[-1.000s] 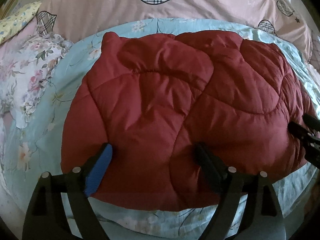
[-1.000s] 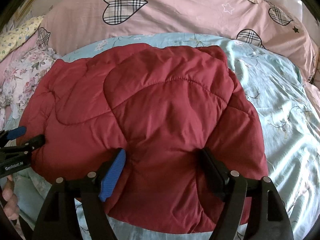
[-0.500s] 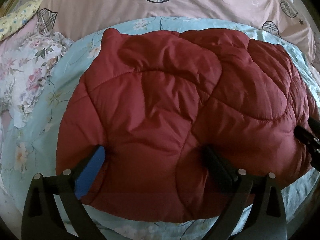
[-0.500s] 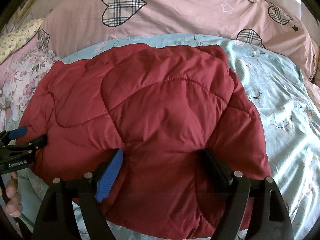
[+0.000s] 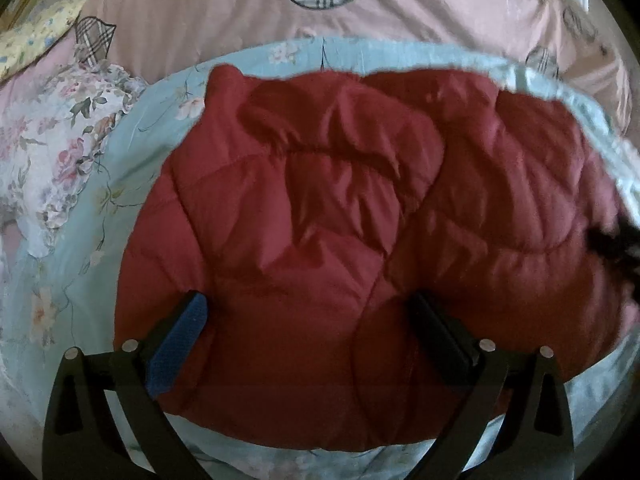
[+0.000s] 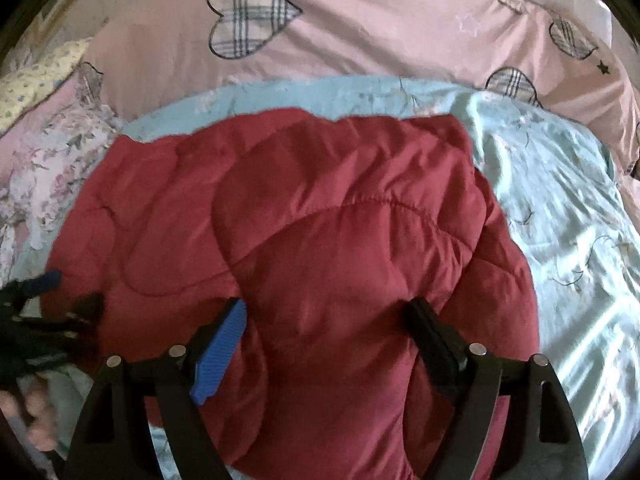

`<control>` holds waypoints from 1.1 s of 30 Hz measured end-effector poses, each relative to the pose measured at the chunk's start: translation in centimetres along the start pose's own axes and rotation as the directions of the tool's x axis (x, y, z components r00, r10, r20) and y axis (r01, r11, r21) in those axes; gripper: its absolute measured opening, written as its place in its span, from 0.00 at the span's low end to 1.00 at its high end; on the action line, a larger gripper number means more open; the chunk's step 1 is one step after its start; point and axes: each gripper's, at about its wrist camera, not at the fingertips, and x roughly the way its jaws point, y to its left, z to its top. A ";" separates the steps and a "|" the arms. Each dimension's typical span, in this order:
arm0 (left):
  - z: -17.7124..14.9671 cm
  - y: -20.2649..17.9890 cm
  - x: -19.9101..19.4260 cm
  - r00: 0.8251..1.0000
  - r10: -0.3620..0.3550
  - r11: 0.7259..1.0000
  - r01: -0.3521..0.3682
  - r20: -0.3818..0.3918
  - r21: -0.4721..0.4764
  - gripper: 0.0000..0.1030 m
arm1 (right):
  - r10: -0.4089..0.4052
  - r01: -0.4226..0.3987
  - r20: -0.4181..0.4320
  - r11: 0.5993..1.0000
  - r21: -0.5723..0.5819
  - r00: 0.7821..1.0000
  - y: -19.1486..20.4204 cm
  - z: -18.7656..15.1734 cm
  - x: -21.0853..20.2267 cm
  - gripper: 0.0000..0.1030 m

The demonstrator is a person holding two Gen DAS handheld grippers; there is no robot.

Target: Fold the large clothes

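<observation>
Left wrist view: looked down over a red quilted jacket [image 5: 360,240] lying folded on a pale blue floral sheet [image 5: 120,184].
Left gripper [image 5: 308,320]: jaws spread wide, blue pad on the left finger and dark pad on the right, both pressed into the padding near the jacket's near edge, a broad bulge of fabric between them; real grip or mere rest on the cloth could not be told.
Right wrist view: showed the same jacket from its other end.
Right gripper [image 6: 326,324]: jaws fairly wide, fingers sunk into the padding on either side of a raised hump of fabric.
Jacket: bulky and puffed, spread across the middle of the sheet.
Behind: pink duvet with plaid hearts [image 6: 360,32] along the far side.
Left of sheet: white floral cloth [image 5: 52,152], crumpled.
Hand [image 6: 36,412]: seen blurred at the lower left edge of the right wrist view.
</observation>
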 end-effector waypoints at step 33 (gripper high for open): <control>2.2 1.7 1.6 1.000 0.009 1.000 -0.009 -0.017 -0.003 1.00 | -0.028 0.026 0.023 0.995 0.093 0.999 -3.9 0.3 2.3 0.84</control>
